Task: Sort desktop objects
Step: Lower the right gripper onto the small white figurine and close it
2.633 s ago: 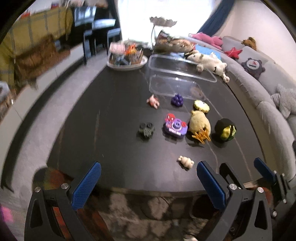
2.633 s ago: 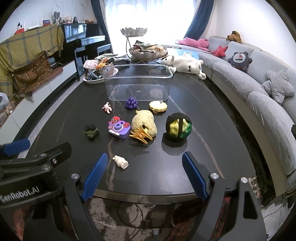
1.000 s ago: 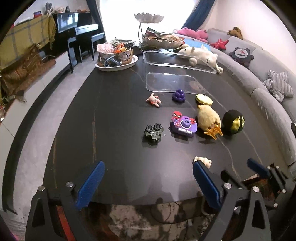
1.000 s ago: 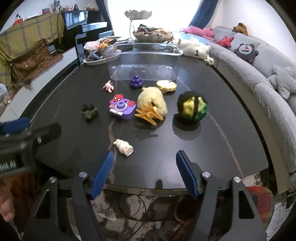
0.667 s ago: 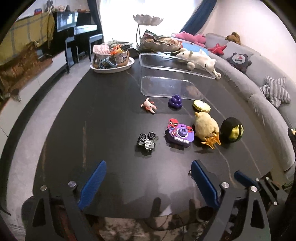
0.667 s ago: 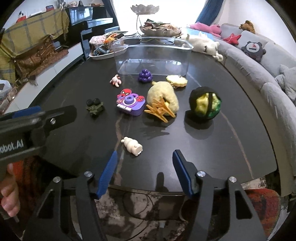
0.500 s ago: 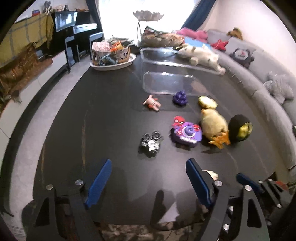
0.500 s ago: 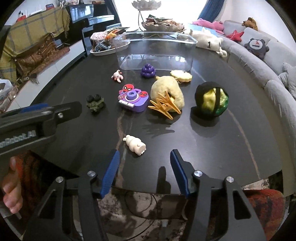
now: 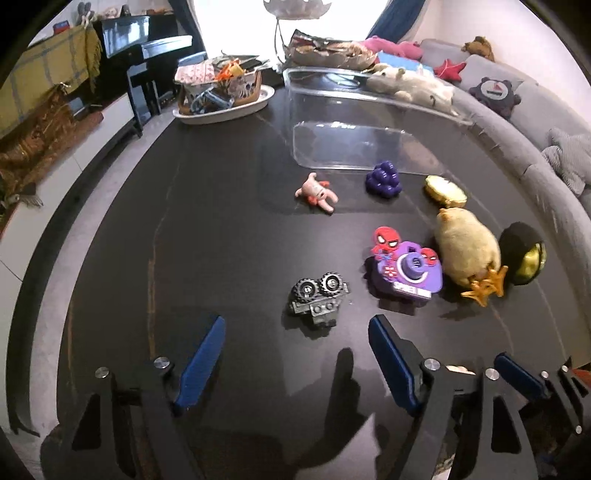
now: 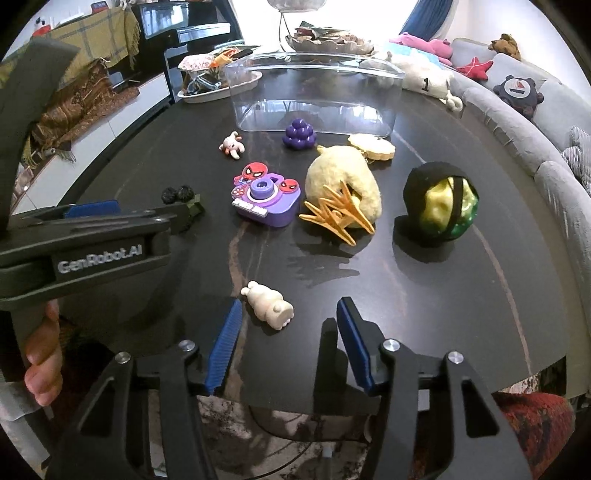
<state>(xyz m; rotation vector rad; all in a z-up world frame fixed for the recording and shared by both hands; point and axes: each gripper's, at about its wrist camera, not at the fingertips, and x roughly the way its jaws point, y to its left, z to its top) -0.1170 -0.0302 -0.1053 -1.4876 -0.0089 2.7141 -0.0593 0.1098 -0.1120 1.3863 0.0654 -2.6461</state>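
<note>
Small toys lie on a black table. My left gripper (image 9: pixel 295 354) is open, just short of a dark toy truck (image 9: pixel 318 298). My right gripper (image 10: pixel 288 343) is open, with a cream figurine (image 10: pixel 269 304) just ahead of its fingertips. Further on lie a purple Spider-Man camera (image 10: pixel 265 199), a yellow plush chick (image 10: pixel 345 184), a black-and-green ball (image 10: pixel 441 203), purple grapes (image 10: pixel 299 136), a pink figurine (image 10: pixel 232 144) and a yellow cookie toy (image 10: pixel 371 147). An empty clear plastic bin (image 10: pixel 314 92) stands behind them. The left gripper also shows in the right wrist view (image 10: pixel 92 210).
A white tray of clutter (image 9: pixel 221 92) and a metal fruit stand (image 9: pixel 295 22) stand at the table's far end. A white plush (image 9: pixel 410 83) lies beyond the bin. A grey sofa (image 9: pixel 535 122) curves along the right. The table's front edge (image 10: pixel 406 402) is under my right gripper.
Both grippers have moved forward and lower over the table. The left one has closed in on the toy truck, the right one on the cream figurine. Both jaws have narrowed somewhat.
</note>
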